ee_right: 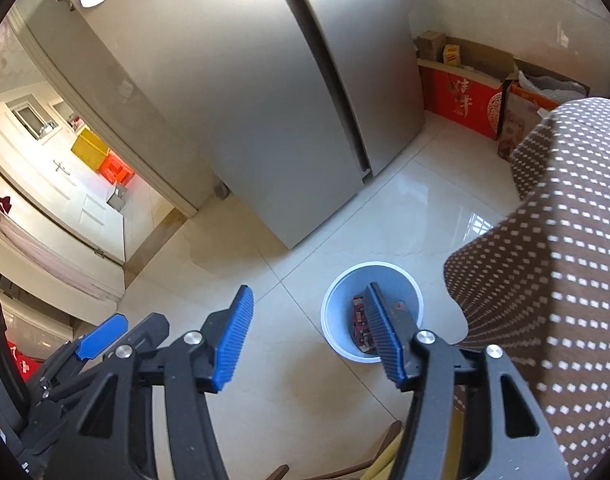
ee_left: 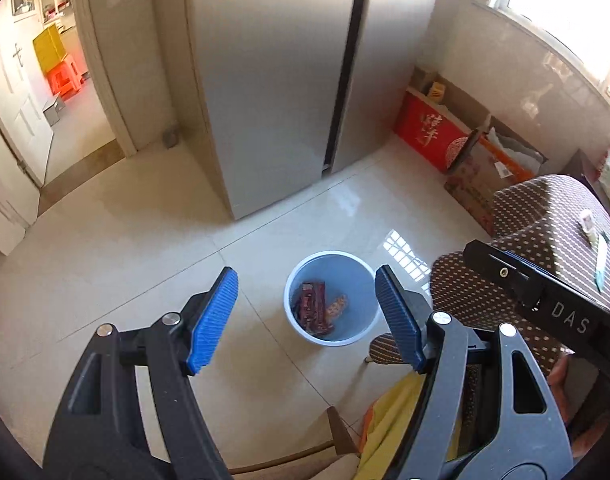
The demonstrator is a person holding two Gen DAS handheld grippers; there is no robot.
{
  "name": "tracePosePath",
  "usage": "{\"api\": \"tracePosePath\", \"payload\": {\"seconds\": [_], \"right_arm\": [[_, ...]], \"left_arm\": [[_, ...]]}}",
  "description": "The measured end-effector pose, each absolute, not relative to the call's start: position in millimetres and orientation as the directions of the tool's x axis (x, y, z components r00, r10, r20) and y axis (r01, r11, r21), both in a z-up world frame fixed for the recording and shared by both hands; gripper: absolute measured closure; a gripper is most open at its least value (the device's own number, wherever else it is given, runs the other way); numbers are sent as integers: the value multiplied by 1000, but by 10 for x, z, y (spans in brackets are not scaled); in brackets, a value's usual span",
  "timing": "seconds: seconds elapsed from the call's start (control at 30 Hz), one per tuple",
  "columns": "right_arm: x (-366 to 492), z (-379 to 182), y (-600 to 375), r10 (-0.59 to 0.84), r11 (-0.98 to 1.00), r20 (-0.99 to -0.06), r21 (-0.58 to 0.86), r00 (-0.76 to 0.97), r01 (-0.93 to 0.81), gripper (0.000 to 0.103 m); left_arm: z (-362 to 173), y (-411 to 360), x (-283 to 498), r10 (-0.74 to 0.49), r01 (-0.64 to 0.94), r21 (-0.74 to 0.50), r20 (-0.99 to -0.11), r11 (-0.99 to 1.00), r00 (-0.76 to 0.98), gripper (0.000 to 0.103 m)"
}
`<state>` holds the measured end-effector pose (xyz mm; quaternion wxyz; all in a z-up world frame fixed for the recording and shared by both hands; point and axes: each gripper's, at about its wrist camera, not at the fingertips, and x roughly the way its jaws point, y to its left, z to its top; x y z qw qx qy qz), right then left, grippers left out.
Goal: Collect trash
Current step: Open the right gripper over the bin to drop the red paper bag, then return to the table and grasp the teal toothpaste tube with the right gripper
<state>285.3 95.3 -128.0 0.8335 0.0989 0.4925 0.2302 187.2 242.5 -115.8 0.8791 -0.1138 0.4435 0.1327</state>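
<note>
Trash [ee_left: 319, 312] is seen at the bottom of a pale blue bin [ee_left: 347, 266] that stands on the tiled floor [ee_left: 145, 248] in front of a grey fridge [ee_left: 273, 80]: dark red wrappers and an orange one lie together inside. The left gripper [ee_left: 305, 316] is held above the floor with its blue pads spread apart and nothing between them; the bin is framed in the gap. The right gripper [ee_right: 307, 330] is likewise released, jaws apart and empty, with its right pad overlapping the bin [ee_right: 385, 276] in that view, where only part of the trash [ee_right: 359, 320] is visible. The left gripper [ee_right: 101, 334] is seen at the lower left of the right wrist view, and the right gripper's black body is seen at the right edge of the left wrist view. A desk draped in a brown dotted cloth [ee_right: 565, 260] is placed just right of the bin. Red and brown boxes [ee_left: 437, 132] are lined along the wall beside the fridge, under a window [ee_left: 565, 4]. An open doorway [ee_left: 65, 100] is seen at left.
</note>
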Motion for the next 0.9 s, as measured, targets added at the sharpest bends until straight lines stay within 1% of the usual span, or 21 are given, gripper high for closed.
{"api": "tracePosePath", "payload": {"seconds": [0.27,0.43,0.63,0.9], "right_arm": [[2655,-957,312,477,878,-727,409,494,-246,40],[2623,-839,-138,431,899,-712,394,555,-193,39],[2666,-862,-775,334,926,-727,373,601,-63,39],[2853,-972,-1535,183,937,-772,324,609,128,39]], "left_arm": [[-947,1896,1857,96,-255,-80,-786,964,611,33],[-857,1550,1892,55,-192,-88,-772,977,633,33],[-829,1110,2041,-20,-101,-109,-772,989,636,32],[-872,555,2297,-114,27,-124,-782,992,612,32]]}}
